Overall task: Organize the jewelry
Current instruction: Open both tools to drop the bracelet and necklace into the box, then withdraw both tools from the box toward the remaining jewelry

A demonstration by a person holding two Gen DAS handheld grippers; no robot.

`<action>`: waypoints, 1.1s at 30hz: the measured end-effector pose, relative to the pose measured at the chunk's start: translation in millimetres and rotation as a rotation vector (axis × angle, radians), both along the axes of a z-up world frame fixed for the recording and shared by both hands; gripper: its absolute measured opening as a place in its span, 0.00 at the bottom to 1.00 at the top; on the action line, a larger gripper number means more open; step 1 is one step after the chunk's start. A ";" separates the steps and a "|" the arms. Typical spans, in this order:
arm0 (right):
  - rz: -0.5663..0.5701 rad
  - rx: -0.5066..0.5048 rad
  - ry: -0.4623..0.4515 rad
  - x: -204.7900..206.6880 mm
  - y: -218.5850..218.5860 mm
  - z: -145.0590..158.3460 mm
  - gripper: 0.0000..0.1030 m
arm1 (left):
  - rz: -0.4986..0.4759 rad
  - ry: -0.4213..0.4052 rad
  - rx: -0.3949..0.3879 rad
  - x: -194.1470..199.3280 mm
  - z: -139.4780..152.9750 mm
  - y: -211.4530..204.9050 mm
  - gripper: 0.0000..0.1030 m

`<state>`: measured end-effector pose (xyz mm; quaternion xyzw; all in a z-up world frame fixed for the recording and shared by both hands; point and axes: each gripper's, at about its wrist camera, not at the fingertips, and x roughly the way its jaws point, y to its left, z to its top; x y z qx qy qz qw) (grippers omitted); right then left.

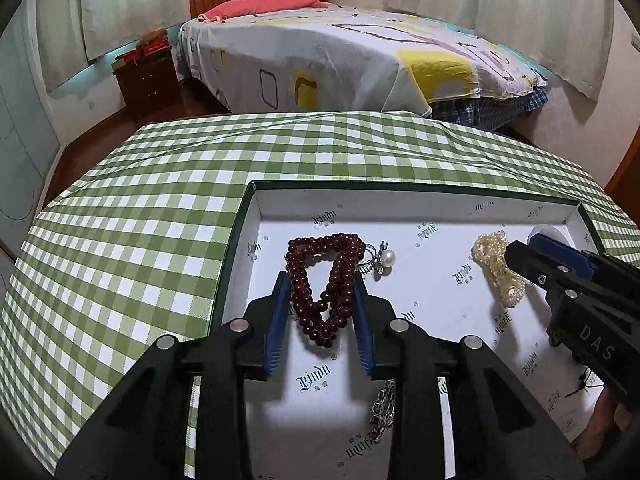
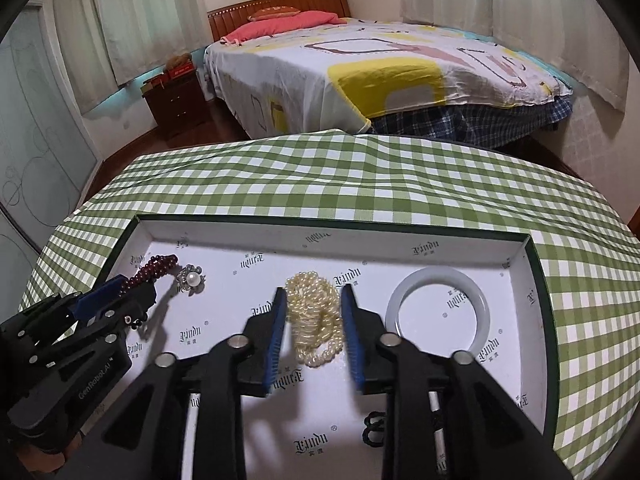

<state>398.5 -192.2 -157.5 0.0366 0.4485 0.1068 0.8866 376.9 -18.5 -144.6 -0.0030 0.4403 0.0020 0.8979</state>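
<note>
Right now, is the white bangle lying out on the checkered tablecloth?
No, the white bangle lies inside the shallow box, to the right of the pearl strand that sits between the right gripper's fingers.

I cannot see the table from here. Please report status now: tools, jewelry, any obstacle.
Left tool open around dark red bead bracelet. Right tool open around cream pearl strand. Both in white tray. Pearl brooch touches red beads.

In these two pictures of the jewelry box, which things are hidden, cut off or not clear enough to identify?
- Silver chain piece, left wrist view: mostly behind the left gripper; its type is unclear.
- Black cord and white stick, right wrist view: partly covered by the right gripper.
- Pale bangle, left wrist view: the right gripper hides most of it.
- Contact between pads and the red bead string or pearl strand: cannot be judged.
</note>
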 end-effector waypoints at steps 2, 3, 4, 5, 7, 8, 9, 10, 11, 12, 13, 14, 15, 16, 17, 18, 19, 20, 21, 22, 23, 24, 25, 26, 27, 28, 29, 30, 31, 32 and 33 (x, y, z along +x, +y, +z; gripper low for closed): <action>0.000 -0.002 -0.006 -0.3 0.0 1.0 0.41 | 0.000 -0.004 0.001 -0.6 0.7 0.3 0.37; -0.001 -0.002 -0.012 -0.6 -0.3 1.8 0.42 | 0.001 -0.013 0.002 -1.4 2.0 0.2 0.46; -0.001 -0.001 -0.020 -1.9 -0.4 2.8 0.43 | 0.004 -0.032 0.001 -3.5 4.8 0.5 0.49; -0.001 0.000 -0.025 -2.7 -0.6 3.5 0.43 | 0.006 -0.050 0.004 -6.1 7.7 0.7 0.50; -0.003 0.007 -0.049 -6.0 -2.2 7.1 0.43 | -0.003 -0.084 0.011 -12.7 14.3 -0.3 0.50; -0.008 0.013 -0.071 -9.7 -3.5 10.8 0.43 | -0.007 -0.098 0.006 -16.1 17.7 -0.4 0.50; -0.011 0.018 -0.088 -12.8 -4.6 14.1 0.44 | -0.009 -0.118 0.001 -20.5 21.4 -0.4 0.50; -0.015 0.023 -0.105 -16.6 -5.5 17.9 0.44 | -0.009 -0.143 -0.005 -26.5 26.3 0.0 0.50; -0.018 0.028 -0.129 -22.1 -6.6 23.0 0.44 | -0.009 -0.169 -0.015 -32.8 31.2 0.9 0.50; -0.020 0.028 -0.155 -28.4 -7.5 28.5 0.45 | -0.009 -0.188 -0.023 -37.4 35.1 1.5 0.50; -0.022 0.023 -0.179 -35.4 -7.9 33.7 0.45 | -0.006 -0.217 -0.031 -45.6 40.8 2.3 0.50; -0.022 0.021 -0.191 -39.1 -8.4 37.1 0.45 | -0.001 -0.235 -0.029 -51.3 44.5 2.4 0.50; -0.021 0.020 -0.211 -47.1 -9.5 41.8 0.45 | 0.003 -0.259 -0.023 -60.5 49.0 2.8 0.50; -0.024 0.022 -0.232 -57.3 -11.5 46.8 0.45 | 0.003 -0.272 -0.022 -64.8 52.9 2.2 0.50; -0.026 0.025 -0.244 -62.5 -13.0 49.9 0.45 | 0.004 -0.288 -0.022 -72.3 55.8 3.1 0.50; -0.030 0.027 -0.255 -70.1 -15.3 52.2 0.46 | 0.006 -0.301 -0.024 -79.5 58.2 3.9 0.50; -0.034 0.030 -0.264 -77.5 -17.2 54.0 0.47 | 0.006 -0.316 -0.028 -89.9 61.1 4.9 0.50; -0.038 0.031 -0.274 -86.4 -19.9 55.7 0.47 | 0.008 -0.325 -0.029 -96.2 62.8 6.6 0.50; -0.041 0.030 -0.281 -93.4 -21.6 56.6 0.47 | 0.011 -0.332 -0.030 -101.7 64.0 7.8 0.50; -0.044 0.026 -0.287 -100.9 -23.6 57.3 0.47 | 0.016 -0.342 -0.034 -110.2 65.6 9.6 0.50; -0.049 0.021 -0.294 -109.9 -25.6 58.0 0.47 | 0.020 -0.349 -0.040 -116.2 67.2 10.5 0.50; -0.051 0.018 -0.298 -118.2 -27.6 58.3 0.47 | 0.022 -0.352 -0.046 -122.5 67.7 11.7 0.50; -0.053 0.016 -0.299 -123.0 -29.1 58.5 0.47 | 0.025 -0.355 -0.050 -131.1 68.4 13.1 0.50; -0.060 0.011 -0.303 -132.3 -31.8 58.2 0.47 | 0.027 -0.356 -0.050 -137.1 68.8 14.1 0.50; -0.062 0.007 -0.303 -139.2 -33.6 57.9 0.47 | 0.028 -0.356 -0.052 -143.5 69.0 14.0 0.50; -0.064 0.001 -0.303 -146.5 -35.6 57.4 0.47 | 0.030 -0.356 -0.053 -151.0 68.9 14.5 0.50; -0.067 -0.004 -0.305 -151.0 -36.7 56.4 0.47 | 0.032 -0.357 -0.054 -157.1 68.7 14.7 0.51; -0.071 -0.011 -0.308 -158.1 -37.8 55.7 0.47 | 0.034 -0.356 -0.054 -165.8 67.5 15.3 0.51; -0.074 -0.019 -0.309 -163.9 -39.5 55.0 0.47 | 0.034 -0.354 -0.053 -171.0 66.9 15.0 0.51; -0.080 -0.027 -0.308 -171.5 -41.5 53.5 0.47 | 0.035 -0.352 -0.053 -176.8 65.7 15.0 0.51; -0.087 -0.030 -0.307 -178.3 -43.6 51.9 0.47 | 0.036 -0.352 -0.053 -183.7 64.7 15.1 0.52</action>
